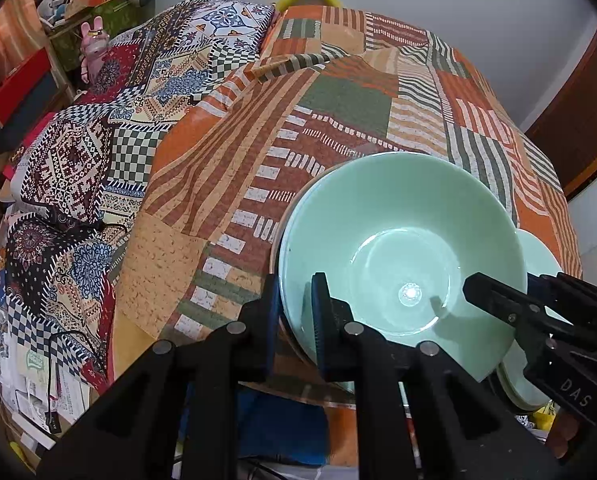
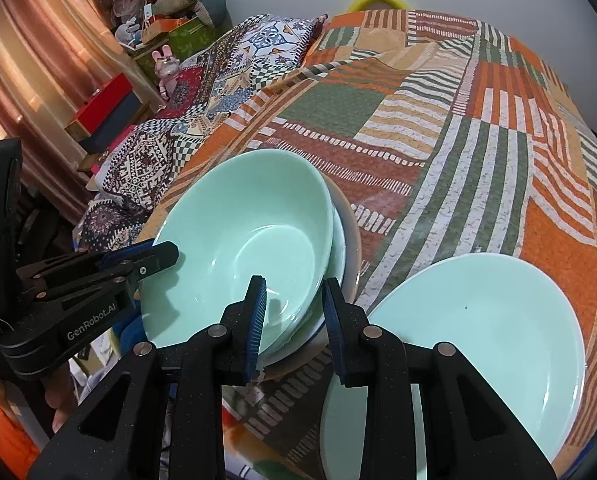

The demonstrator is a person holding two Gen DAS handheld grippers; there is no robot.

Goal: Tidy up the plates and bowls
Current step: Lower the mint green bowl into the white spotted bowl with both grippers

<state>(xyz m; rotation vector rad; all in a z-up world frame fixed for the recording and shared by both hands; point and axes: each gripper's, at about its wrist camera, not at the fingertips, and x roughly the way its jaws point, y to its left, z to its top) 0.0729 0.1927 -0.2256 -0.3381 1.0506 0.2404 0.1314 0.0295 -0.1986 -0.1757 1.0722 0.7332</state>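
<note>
A: Bowl (image 1: 398,240) first: mint green, top of a small stack on the patchwork cloth (image 1: 338,100), near the table's front edge. Going left to right, what has hold of it?

B: The left gripper (image 1: 294,312) pinches the bowl's near-left rim, one pad outside the wall and one inside, jaws pressed almost together on the thin edge. The right gripper (image 2: 294,312) straddles the near-right rim, where the bowl overlaps the dishes under it; its jaws stand a little wider and seem to clamp the bowl's wall with the rim below, though the contact is partly hidden.

A: And to the right of that?

B: A mint plate (image 2: 478,340), flat on the cloth just beside the stack, under the right gripper's outer finger.

A: Which relation decides the next move?

B: The bowl lies straight ahead of and between both grippers, tipped so that its left side sits higher. The plate lies to the right, so the right hand is nearer it. I'd judge the bowl is about to be lifted or settled, and level hands matter.

A: What does each view add?

B: The left view shows the bowl's glossy floor and only a sliver of plate. The right view shows the whole plate, and the pale plate and tan rim (image 2: 352,236) beneath the bowl
</note>
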